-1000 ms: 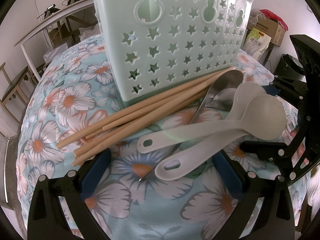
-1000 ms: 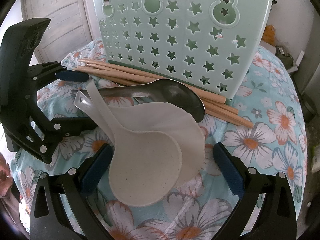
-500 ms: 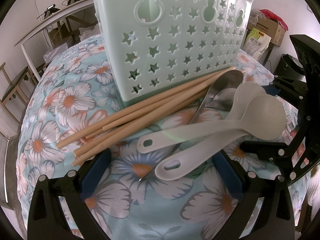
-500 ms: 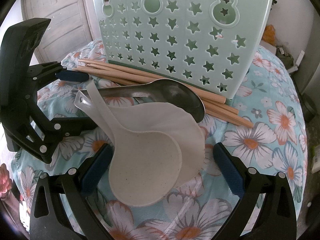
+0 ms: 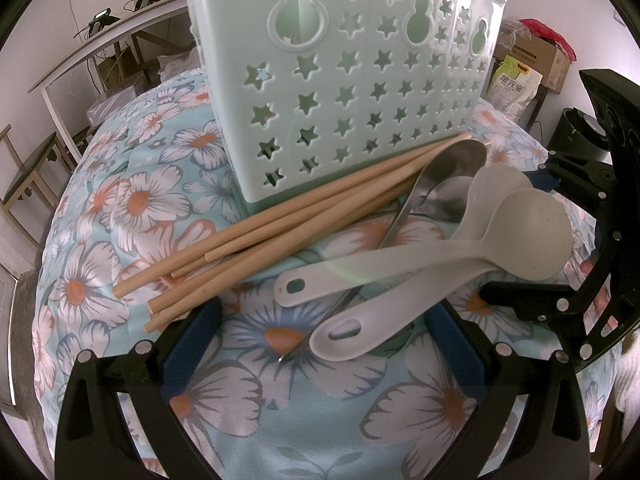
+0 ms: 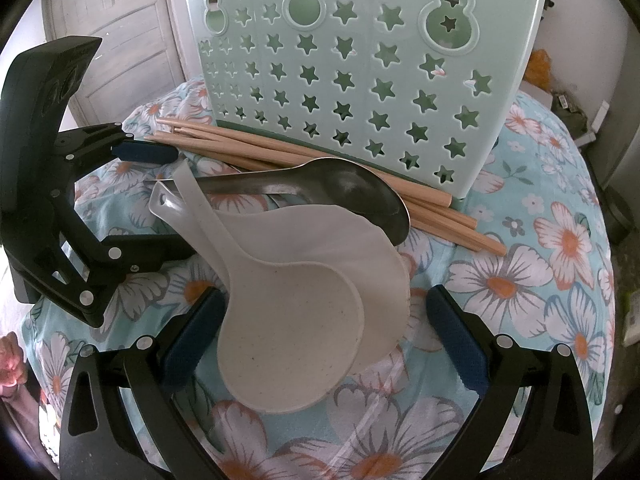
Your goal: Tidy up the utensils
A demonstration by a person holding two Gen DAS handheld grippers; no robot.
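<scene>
A mint-green utensil holder point(image 5: 352, 92) with star cut-outs stands upright on the floral cloth; it also shows in the right wrist view point(image 6: 360, 68). Several wooden chopsticks point(image 5: 280, 232) lie against its base. Two white plastic spoons point(image 5: 420, 272) lie over metal spoons point(image 5: 448, 176). My left gripper point(image 5: 320, 344) is open, its fingers either side of the white spoon handles. My right gripper point(image 6: 324, 336) is open, its fingers either side of the white spoon bowls point(image 6: 304, 316). The metal spoon bowl point(image 6: 360, 196) lies behind them.
The floral cloth point(image 5: 132, 208) covers a rounded surface that drops off at its edges. A white shelf frame point(image 5: 80, 64) and a chair stand at the left. Boxes and a bag point(image 5: 516, 84) stand behind at the right. A white door point(image 6: 120, 40) is behind.
</scene>
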